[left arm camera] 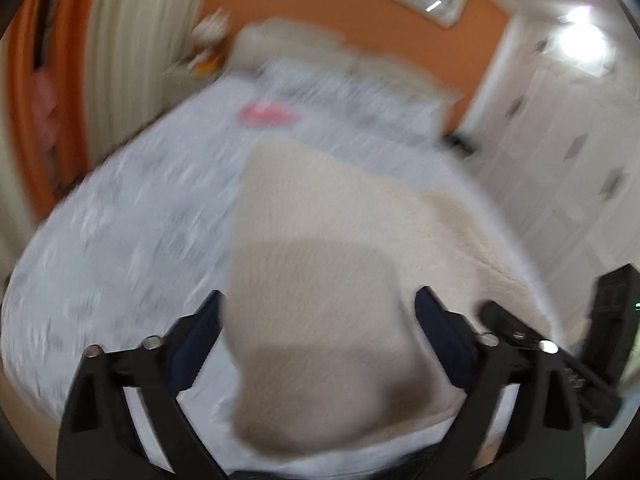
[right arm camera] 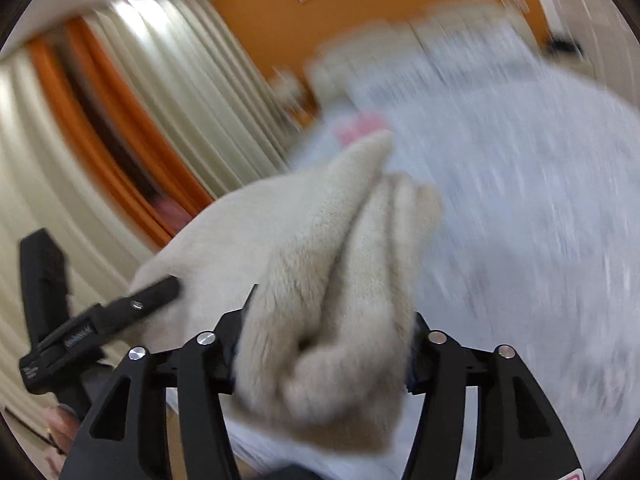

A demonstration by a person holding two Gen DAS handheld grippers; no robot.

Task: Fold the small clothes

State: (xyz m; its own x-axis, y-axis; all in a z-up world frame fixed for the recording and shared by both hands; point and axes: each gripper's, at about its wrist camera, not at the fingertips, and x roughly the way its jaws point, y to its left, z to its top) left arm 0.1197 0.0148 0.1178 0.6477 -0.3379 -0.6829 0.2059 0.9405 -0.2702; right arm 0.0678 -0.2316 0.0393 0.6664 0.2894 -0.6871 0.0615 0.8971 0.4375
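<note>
Cream fleece garment [left arm camera: 320,320] draped over the bed [left arm camera: 120,240], bunched between the right gripper [right arm camera: 326,344] jaws, seemingly clamped to carry a fold across; left gripper [left arm camera: 320,320] jaws spread wide, fabric between them untouched. Pink cloth [left arm camera: 266,114] farther up the bed, curtains [right arm camera: 168,92] behind, nothing blocking.

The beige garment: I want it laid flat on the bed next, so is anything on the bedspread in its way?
Nothing visible blocks it. The beige garment already hangs over the bed, bunched between the right gripper's fingers. Only a pink item lies on the bed, far off near the pillows. The pictures are blurred.
</note>
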